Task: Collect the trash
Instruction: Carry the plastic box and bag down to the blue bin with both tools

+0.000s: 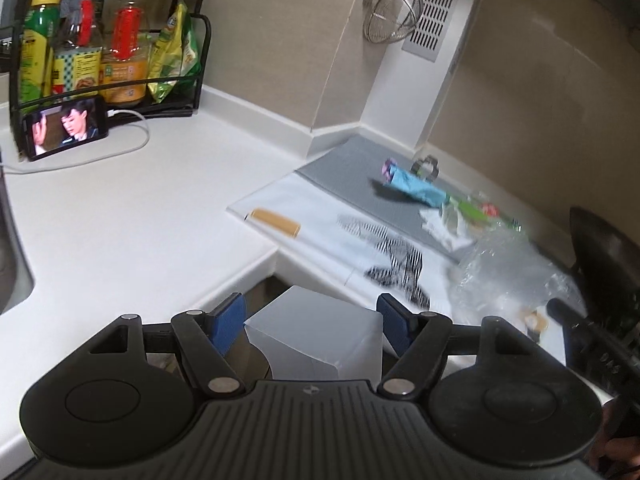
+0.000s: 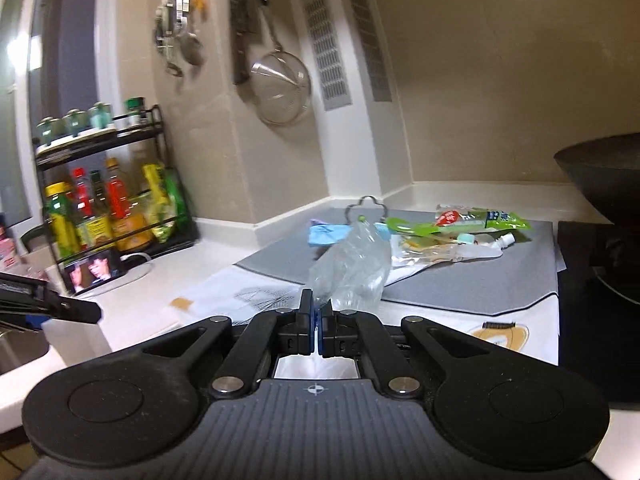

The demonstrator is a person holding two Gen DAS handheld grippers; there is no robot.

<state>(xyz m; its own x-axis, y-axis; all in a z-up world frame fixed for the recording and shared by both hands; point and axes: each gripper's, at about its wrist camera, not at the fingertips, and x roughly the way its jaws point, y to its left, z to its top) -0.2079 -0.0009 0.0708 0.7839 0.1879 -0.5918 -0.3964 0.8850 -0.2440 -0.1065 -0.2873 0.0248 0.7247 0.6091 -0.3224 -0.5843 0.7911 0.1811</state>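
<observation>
My left wrist view looks down steeply from just off the surface (image 1: 132, 208) edge, facing its back corner. My right wrist view sits lower and nearer the grey mat (image 2: 460, 280). Both share the mat, bottle rack (image 1: 116, 44), phone (image 1: 66, 130) and hanging strainer (image 2: 280, 88).

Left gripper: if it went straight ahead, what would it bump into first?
Probably the translucent white bin. It already sits between the open jaws of the left gripper, just ahead. Depth is hard to judge in this fisheye view.

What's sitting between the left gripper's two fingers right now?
In the left wrist view, a translucent white bin sits between the left gripper's spread fingers; whether they touch its walls is unclear.
</observation>
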